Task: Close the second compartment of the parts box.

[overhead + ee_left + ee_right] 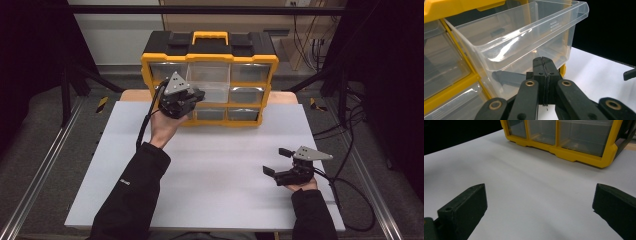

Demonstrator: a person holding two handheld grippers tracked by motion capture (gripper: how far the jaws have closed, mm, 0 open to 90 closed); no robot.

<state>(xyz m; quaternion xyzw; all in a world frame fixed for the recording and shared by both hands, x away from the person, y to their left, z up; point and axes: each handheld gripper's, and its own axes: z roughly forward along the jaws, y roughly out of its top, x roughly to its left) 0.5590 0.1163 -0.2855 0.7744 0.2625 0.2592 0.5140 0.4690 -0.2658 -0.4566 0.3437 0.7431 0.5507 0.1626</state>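
My left gripper (543, 65), fingers together, sits right below the pulled-out clear drawer (524, 42); my right gripper (280, 162), fingers apart, hangs back over the desk (210, 175).

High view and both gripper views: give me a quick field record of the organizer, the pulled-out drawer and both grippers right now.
organizer: yellow and black drawer cabinet at the far side of the white table, handle on top
open drawer: clear drawer in the top row, middle, pulled partly out; looks empty
left gripper: jaws shut with nothing between them, tips just under the open drawer's front; contact cannot be told
right gripper: jaws open, empty, low over the table at the near right, apart from the organizer
other drawers: pushed in
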